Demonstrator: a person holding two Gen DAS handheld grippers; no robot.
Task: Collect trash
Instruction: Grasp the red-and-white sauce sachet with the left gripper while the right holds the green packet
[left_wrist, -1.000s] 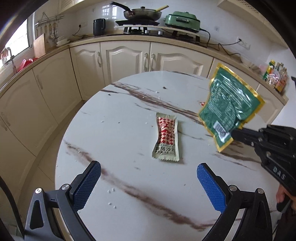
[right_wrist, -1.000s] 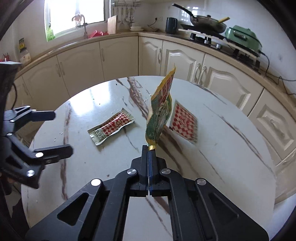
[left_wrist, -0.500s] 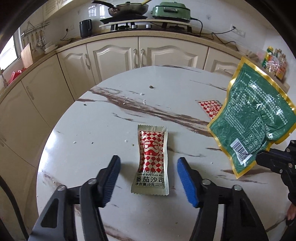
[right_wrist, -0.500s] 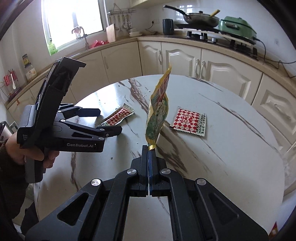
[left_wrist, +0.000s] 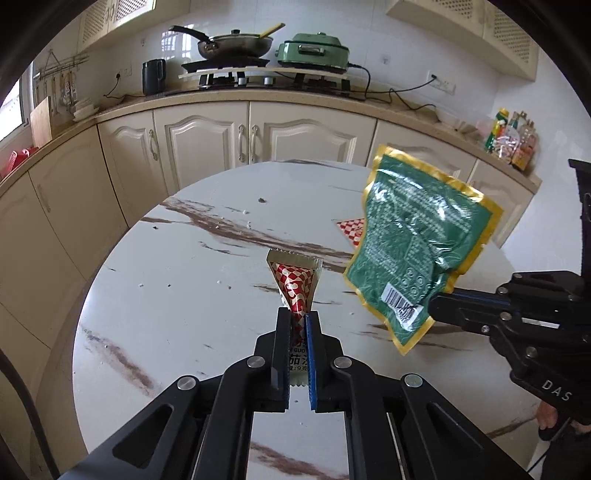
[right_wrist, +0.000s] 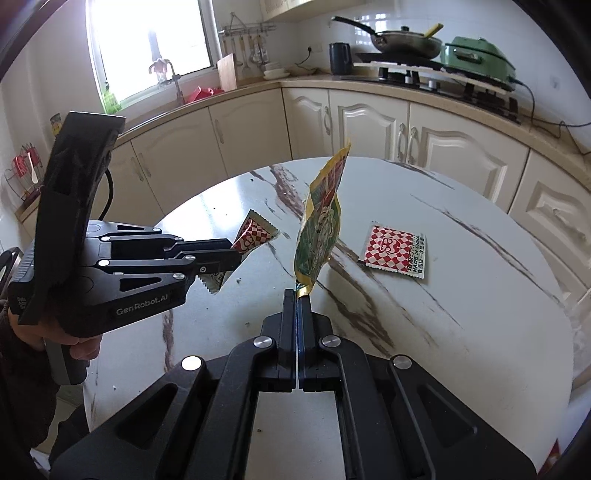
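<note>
Here, centre frame, the left gripper (left_wrist: 297, 318) pinches a ketchup sachet (left_wrist: 295, 284) on the marble table (left_wrist: 166, 295); at right, the right gripper (right_wrist: 297, 295) clamps a green wrapper (left_wrist: 417, 251) aloft, both gathered as trash.

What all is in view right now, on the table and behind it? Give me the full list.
Long red-checked ketchup sachet: 1, red-white, pinched and crumpled in left hand-held gripper at table level.
Green foil snack bag with gold edge: 1, held up by one corner.
Square red-checked flat packet: 1, lying on table.
Round white marble table: 1, brown veins, crumbs.
Black frying pan: 1, on stove.
Green electric cooker: 1, counter.
Black kettle: 1, counter.
Cream cabinets: a row, under counter.
Left hand-held gripper: black, shut on sachet.
Right hand-held gripper: black, shut on bag.
</note>
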